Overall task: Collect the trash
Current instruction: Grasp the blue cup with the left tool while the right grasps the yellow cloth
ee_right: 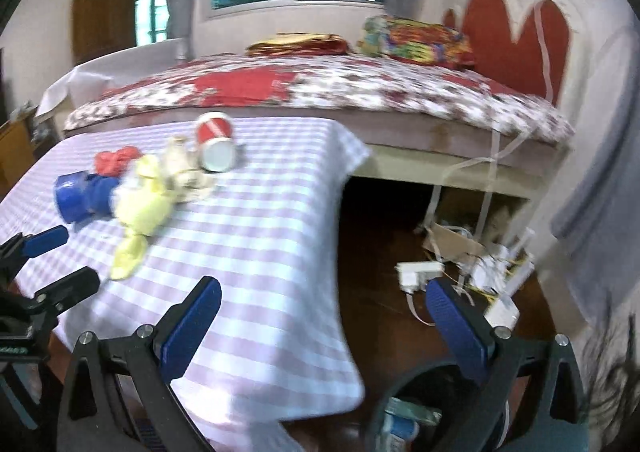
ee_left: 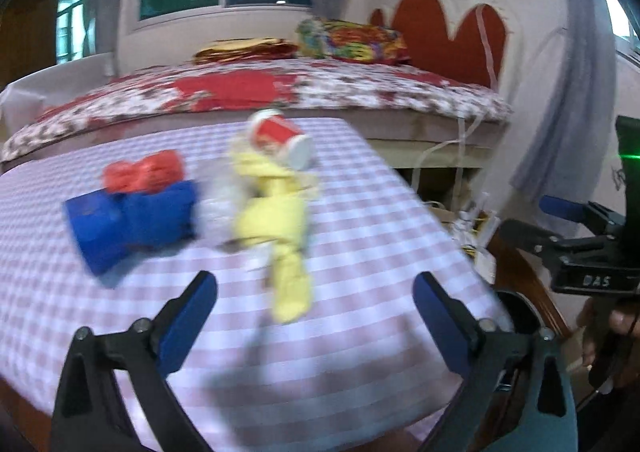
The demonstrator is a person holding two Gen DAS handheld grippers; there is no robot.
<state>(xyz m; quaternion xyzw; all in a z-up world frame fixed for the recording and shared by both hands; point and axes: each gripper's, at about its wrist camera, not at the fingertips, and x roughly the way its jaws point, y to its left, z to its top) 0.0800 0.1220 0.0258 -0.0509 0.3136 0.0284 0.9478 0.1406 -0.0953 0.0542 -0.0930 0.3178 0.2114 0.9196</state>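
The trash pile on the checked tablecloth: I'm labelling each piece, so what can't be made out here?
- Pale clump, left wrist view: motion blur hides its material.
- Crumpled red lump, both views: blurred, partly behind the blue cylinder.
- Dark round bin, right wrist view: cut off by the right tool.

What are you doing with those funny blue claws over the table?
Someone is picking up trash with a claw in each hand. The left gripper and right gripper are both open and hold nothing. On the checked table lie a yellow wrapper, a tipped red cup, a blue cup and red scraps, all untouched.
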